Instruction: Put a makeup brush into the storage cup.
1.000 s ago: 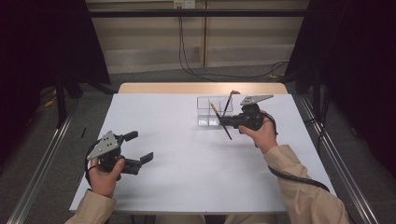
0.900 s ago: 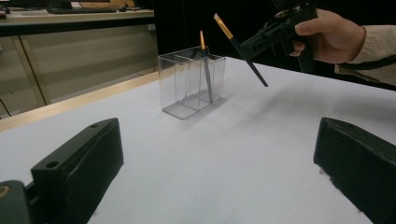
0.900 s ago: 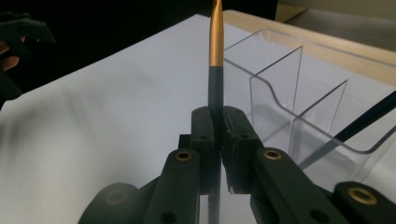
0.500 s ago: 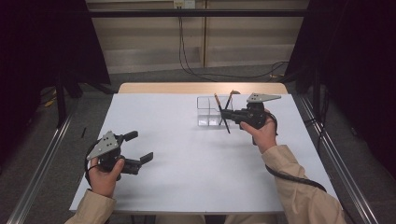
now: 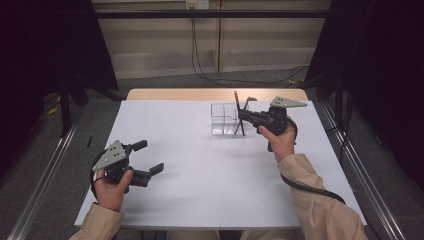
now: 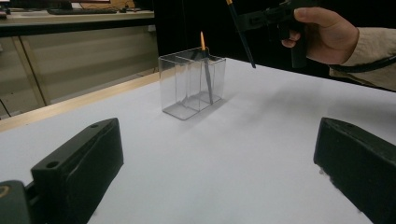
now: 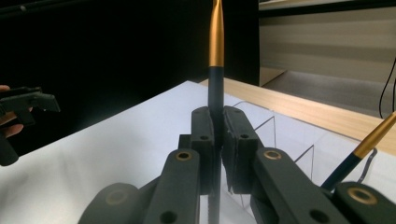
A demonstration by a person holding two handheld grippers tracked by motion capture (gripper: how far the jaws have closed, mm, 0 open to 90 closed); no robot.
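Observation:
A clear plastic box [image 5: 223, 119] with compartments stands on the white table [image 5: 200, 190], toward the far side. One dark pen with a gold end [image 5: 249, 100] leans inside it. My right gripper [image 5: 241, 114] is shut on a second dark, gold-ended pen [image 5: 236, 100], holding it nearly upright at the box's right side. In the left gripper view that held pen [image 6: 243, 37] has its lower tip in the air, apart from the box [image 6: 187, 88]. My left gripper [image 5: 148, 156] rests open near the table's front left, nothing between its fingers [image 6: 79, 168].
The table's wooden far edge [image 5: 170, 94] lies just behind the box. Metal rails [image 5: 360, 170] run along both sides of the table. A cable [image 5: 310, 186] trails from the right gripper along the sleeve.
The right gripper has swung its pen from a slant to nearly upright and brought it closer against the box's right side. The left gripper has not moved.

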